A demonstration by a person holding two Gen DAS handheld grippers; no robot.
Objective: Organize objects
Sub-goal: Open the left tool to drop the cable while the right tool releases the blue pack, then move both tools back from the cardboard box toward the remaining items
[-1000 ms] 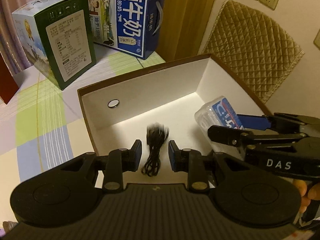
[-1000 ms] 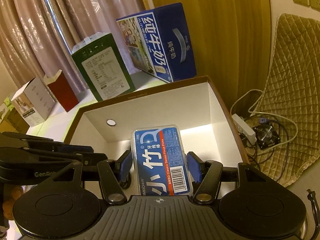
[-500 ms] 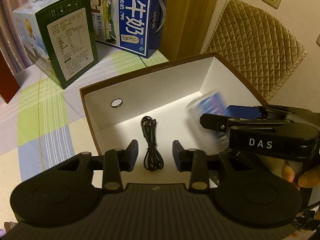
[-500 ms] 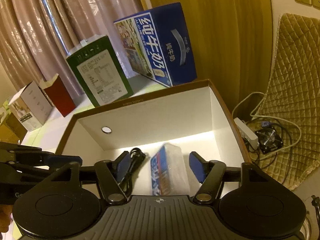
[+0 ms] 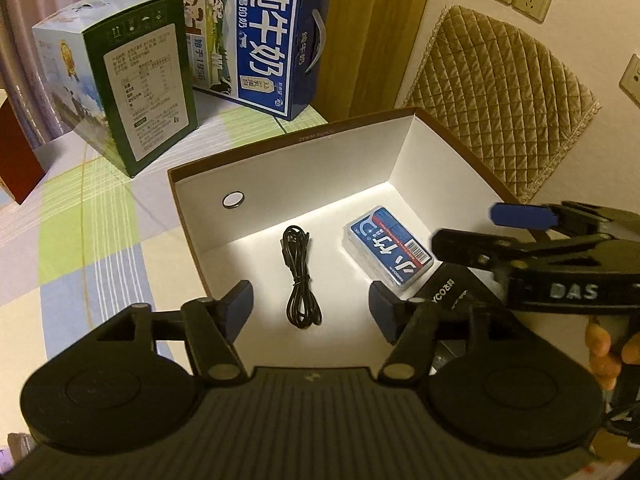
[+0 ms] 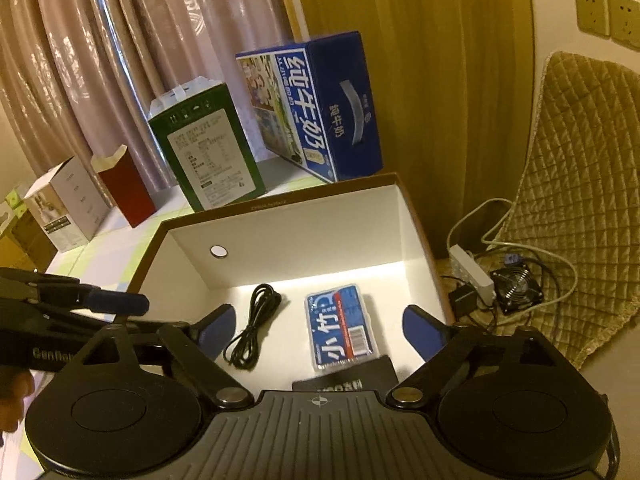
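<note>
Both hand-held grippers, left [image 5: 310, 306] and right [image 6: 318, 330], have just been opening and grip nothing; cable [image 5: 298, 276] and floss box [image 5: 388, 254] lie side by side in the cardboard box [image 5: 304, 138] for order.

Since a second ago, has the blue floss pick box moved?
Yes. The floss pick box left the right gripper, whose jaws have just been opening, and now lies flat on the cardboard box floor beside the black cable.

A: What is counted inside the open box [image 5: 400, 152]?
B: One coiled cable [image 5: 298, 276], one floss pack [image 5: 388, 252], one black packet [image 5: 448, 292].
A: Cartons behind?
B: Two are counted: green carton [image 5: 152, 92], blue milk carton [image 5: 256, 40].
</note>
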